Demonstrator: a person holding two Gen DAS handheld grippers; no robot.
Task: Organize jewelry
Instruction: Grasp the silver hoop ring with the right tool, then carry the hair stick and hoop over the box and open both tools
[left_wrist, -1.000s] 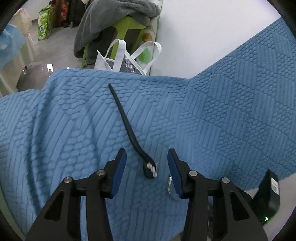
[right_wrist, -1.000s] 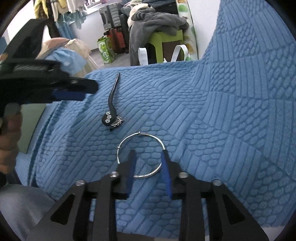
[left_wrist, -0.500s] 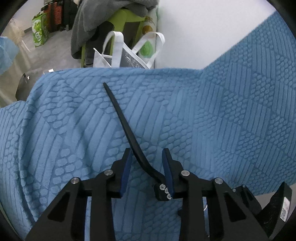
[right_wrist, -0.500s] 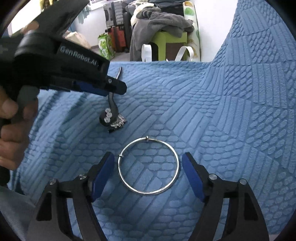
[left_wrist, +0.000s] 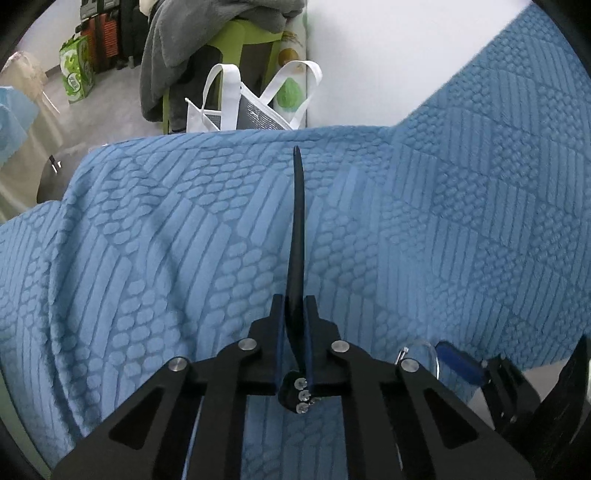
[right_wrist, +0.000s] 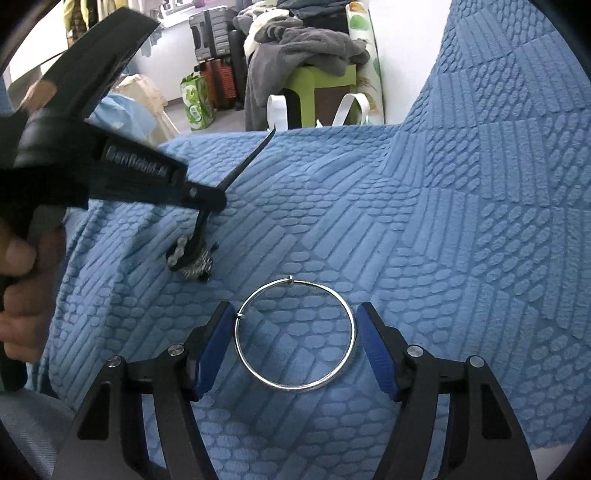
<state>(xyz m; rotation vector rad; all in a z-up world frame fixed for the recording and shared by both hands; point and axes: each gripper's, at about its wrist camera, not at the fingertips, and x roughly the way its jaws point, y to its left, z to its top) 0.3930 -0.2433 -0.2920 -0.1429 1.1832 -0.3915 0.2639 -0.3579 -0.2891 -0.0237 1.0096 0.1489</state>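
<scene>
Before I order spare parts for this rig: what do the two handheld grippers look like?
Both are matte black plastic. The left gripper and right gripper each have two angular arms with triangular cut-outs, round silver pivot pins and flat blue pads lining the fingers. In the right wrist view, the left gripper's body carries pale "GenRobot.AI" lettering. No cables or sleeves show.

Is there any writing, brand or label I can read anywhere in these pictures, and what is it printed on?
"GenRobot.AI": raised letters on the side of the left claw, seen from the right wrist view; blurred here, so the reading is likely, not certain.
White tote bag: a grey panel of small print, too small to read.
Green package on the floor: markings too blurred to read.
Nothing else legible.
</scene>
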